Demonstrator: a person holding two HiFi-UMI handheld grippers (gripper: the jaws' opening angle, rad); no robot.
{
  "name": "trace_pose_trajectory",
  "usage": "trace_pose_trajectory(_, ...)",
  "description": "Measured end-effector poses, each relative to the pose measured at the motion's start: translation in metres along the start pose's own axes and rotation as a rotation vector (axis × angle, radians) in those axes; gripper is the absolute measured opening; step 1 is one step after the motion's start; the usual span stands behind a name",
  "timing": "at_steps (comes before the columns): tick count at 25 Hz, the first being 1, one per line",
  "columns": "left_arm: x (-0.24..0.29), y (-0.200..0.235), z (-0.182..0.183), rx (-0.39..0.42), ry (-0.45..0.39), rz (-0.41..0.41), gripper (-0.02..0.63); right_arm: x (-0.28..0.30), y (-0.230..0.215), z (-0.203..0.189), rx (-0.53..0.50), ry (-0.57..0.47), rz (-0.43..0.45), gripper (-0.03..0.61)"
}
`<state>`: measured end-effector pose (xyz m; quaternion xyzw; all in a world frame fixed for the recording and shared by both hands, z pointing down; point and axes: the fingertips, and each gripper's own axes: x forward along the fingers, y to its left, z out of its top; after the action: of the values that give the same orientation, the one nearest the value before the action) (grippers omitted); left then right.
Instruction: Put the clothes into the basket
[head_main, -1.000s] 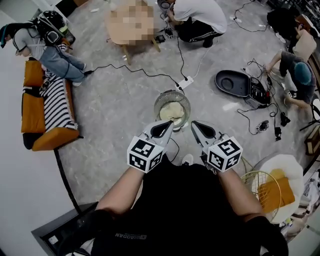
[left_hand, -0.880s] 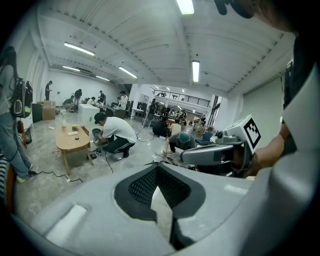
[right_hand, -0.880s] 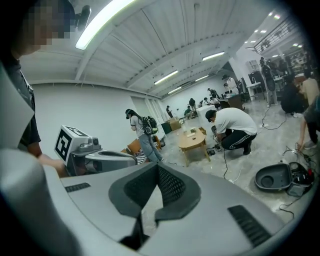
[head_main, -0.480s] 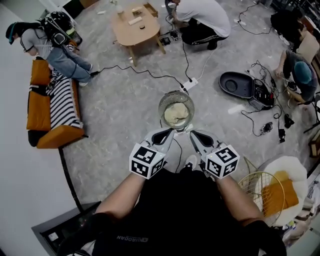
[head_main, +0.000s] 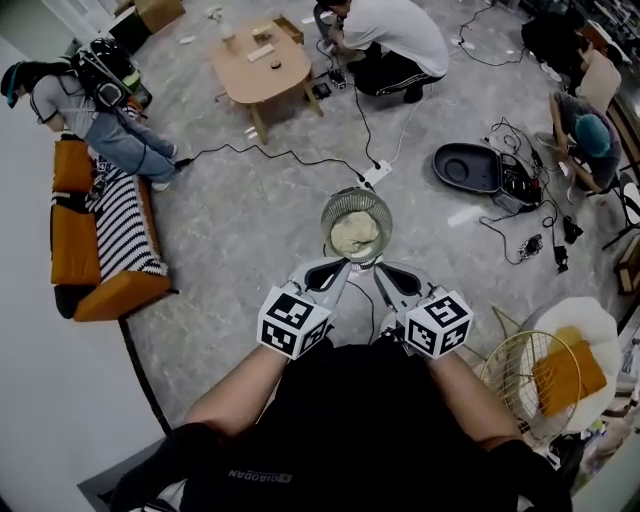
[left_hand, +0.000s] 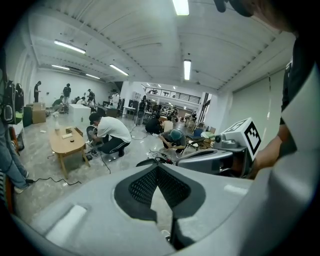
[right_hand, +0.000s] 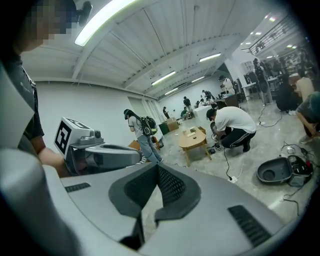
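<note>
A round wire basket (head_main: 328, 212) stands on the grey floor just ahead of me, with a pale cream cloth (head_main: 354, 236) bundled inside it. My left gripper (head_main: 343, 266) and right gripper (head_main: 379, 269) are held side by side just short of the basket's near rim, both pointing towards it. Both are shut with nothing between the jaws. In the left gripper view the left gripper (left_hand: 157, 168) has its tips meeting, and the right gripper's body (left_hand: 215, 157) shows beside it. The right gripper view shows the right gripper (right_hand: 157, 167) shut the same way. The basket is hidden in both gripper views.
An orange sofa (head_main: 72, 232) with a striped cover lies at the left. A wooden table (head_main: 262, 62) and crouching people are at the back. A power strip (head_main: 375, 174) with cables and an open black case (head_main: 470, 166) lie beyond the basket. A wire chair with a yellow cushion (head_main: 552, 376) stands at right.
Both grippers have moved forward together, and the basket now sits nearer to their tips. Their jaws have stayed shut.
</note>
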<state>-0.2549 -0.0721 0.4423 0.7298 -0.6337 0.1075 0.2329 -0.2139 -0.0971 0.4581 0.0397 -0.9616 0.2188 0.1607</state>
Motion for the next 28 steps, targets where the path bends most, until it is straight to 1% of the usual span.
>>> trace_pose_trajectory(5,-0.012,0.017,0.004,0.011,-0.010,-0.004,0.003,0.012,0.006,0.001,0.008,0.001,-0.029,0.014)
trace_pose_trajectory(12,-0.024,0.030,-0.001,0.013,-0.013,0.000,0.003,0.023,0.011,-0.007,0.027,0.006,-0.059,0.014)
trace_pose_trajectory(22,-0.025,0.028,-0.004,0.012,-0.011,-0.008,0.003,0.023,0.012,-0.011,0.056,0.007,-0.074,0.014)
trace_pose_trajectory(28,-0.020,0.026,-0.006,0.011,-0.012,-0.016,0.003,0.022,0.006,-0.013,0.045,0.018,-0.085,0.014)
